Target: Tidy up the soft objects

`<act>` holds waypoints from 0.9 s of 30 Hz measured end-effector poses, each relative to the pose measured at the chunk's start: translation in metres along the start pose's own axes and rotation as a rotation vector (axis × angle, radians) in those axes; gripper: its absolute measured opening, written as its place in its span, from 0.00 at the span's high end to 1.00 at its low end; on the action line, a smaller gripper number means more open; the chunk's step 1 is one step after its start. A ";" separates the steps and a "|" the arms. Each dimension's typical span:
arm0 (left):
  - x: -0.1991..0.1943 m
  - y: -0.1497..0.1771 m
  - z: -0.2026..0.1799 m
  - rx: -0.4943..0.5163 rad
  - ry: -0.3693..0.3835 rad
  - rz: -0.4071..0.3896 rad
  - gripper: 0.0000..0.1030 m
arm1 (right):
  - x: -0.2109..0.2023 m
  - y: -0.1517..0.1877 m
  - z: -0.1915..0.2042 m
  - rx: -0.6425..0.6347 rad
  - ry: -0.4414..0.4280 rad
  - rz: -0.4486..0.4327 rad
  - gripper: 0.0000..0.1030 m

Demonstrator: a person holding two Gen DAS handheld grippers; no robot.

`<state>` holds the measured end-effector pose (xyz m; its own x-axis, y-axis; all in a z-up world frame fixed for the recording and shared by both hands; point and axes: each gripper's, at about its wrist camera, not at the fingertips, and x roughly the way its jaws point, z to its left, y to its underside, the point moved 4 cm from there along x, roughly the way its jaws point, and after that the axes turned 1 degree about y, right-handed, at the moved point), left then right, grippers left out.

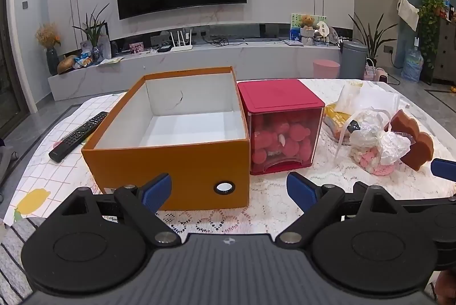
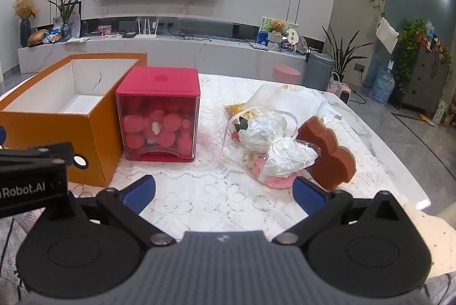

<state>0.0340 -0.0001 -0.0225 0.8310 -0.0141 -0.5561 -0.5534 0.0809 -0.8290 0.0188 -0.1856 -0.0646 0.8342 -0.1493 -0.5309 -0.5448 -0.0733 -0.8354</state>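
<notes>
An empty orange box (image 1: 171, 162) with a white inside stands on the table; it also shows in the right wrist view (image 2: 57, 131). Beside it on the right stands a red see-through container (image 1: 282, 128) (image 2: 158, 117) full of red puffs. Further right lie a brown sponge (image 1: 413, 142) (image 2: 327, 154), a clear bag with a pink knitted piece (image 1: 376, 148) (image 2: 273, 159) and other bagged soft things (image 2: 279, 102). My left gripper (image 1: 229, 191) is open and empty before the box. My right gripper (image 2: 223, 191) is open and empty, short of the bags.
A black remote (image 1: 78, 136) lies left of the orange box. The table carries a white lace cloth (image 2: 199, 191). A TV wall and a low cabinet stand behind. The table's right edge (image 2: 399, 162) runs close to the sponge.
</notes>
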 end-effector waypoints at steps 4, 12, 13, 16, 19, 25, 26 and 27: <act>0.002 0.001 -0.001 -0.005 -0.003 -0.001 0.00 | 0.001 0.000 0.000 0.002 0.000 0.003 0.03; 0.001 0.001 -0.001 -0.011 -0.001 0.000 0.00 | 0.000 0.001 -0.001 0.005 -0.004 0.002 0.03; 0.001 0.002 -0.002 -0.012 -0.001 0.000 0.00 | 0.000 0.001 -0.001 0.004 -0.004 0.001 0.03; 0.001 0.002 -0.001 -0.013 0.000 0.001 0.00 | 0.000 0.001 -0.001 0.005 -0.004 0.004 0.03; 0.000 0.001 0.000 -0.019 -0.002 0.005 0.00 | 0.000 0.001 -0.001 0.005 -0.003 0.004 0.03; 0.000 0.001 0.001 -0.020 -0.003 0.005 0.00 | 0.000 0.001 -0.001 0.003 -0.003 0.003 0.03; 0.000 0.001 0.001 -0.021 -0.004 0.005 0.00 | 0.000 0.000 -0.001 0.002 -0.001 0.003 0.03; 0.000 0.002 0.002 -0.022 -0.005 0.004 0.00 | -0.001 -0.001 0.000 0.000 0.002 0.003 0.03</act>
<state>0.0329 0.0016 -0.0237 0.8288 -0.0093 -0.5594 -0.5580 0.0590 -0.8277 0.0185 -0.1859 -0.0636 0.8324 -0.1511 -0.5332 -0.5474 -0.0732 -0.8337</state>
